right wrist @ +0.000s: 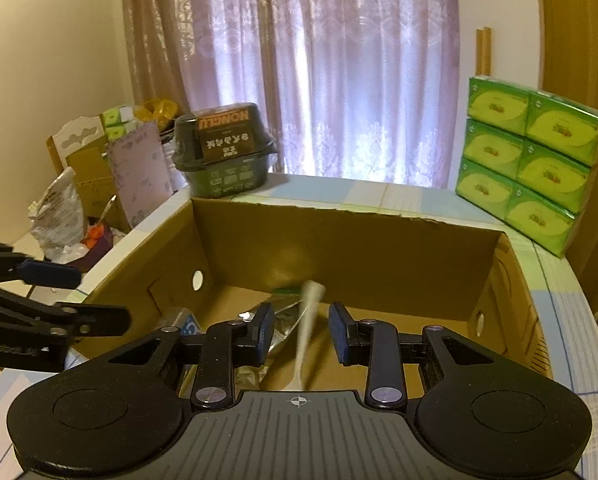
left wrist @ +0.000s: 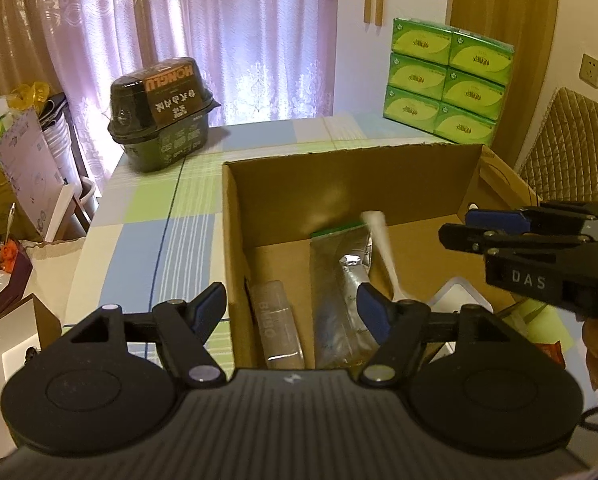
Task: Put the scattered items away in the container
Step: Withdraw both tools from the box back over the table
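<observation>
Looks like the drop-off step to me: left gripper (left wrist: 293, 306) sits spread wide and empty at the near-left edge of the box (left wrist: 339, 176), one finger outside the wall and one over the inside. Just ahead of it on the box floor there's a clear tube (left wrist: 281, 328) lying with its long axis running away from the gripper, and right of that a silver pouch (left wrist: 341, 300) lying the same way, green end pointing to the far wall. Next over is the white spoon (left wrist: 381, 252), smeared with motion blur, so my guess is it's dropping or just been let go. In the right wrist view the spoon (right wrist: 306, 332) sits in the gap of the right gripper (right wrist: 301, 334), whose fingers stand apart and don't seem to touch it. Its long axis points forward and slightly up, wide end (right wrist: 313, 290) toward the far wall, thin end back near the gripper body. Can't tell if it has landed yet. From the left view the right gripper (left wrist: 459, 228) hangs over the right side of the box. Off to the far left on the bench (left wrist: 147, 216) a dark food tub (left wrist: 163, 116) is still outside the box, well ahead of the left gripper, so I'd say the next move is pulling the right gripper clear and going for whatever is left. The green tissue packs (right wrist: 531, 160) at far right may just be background.
</observation>
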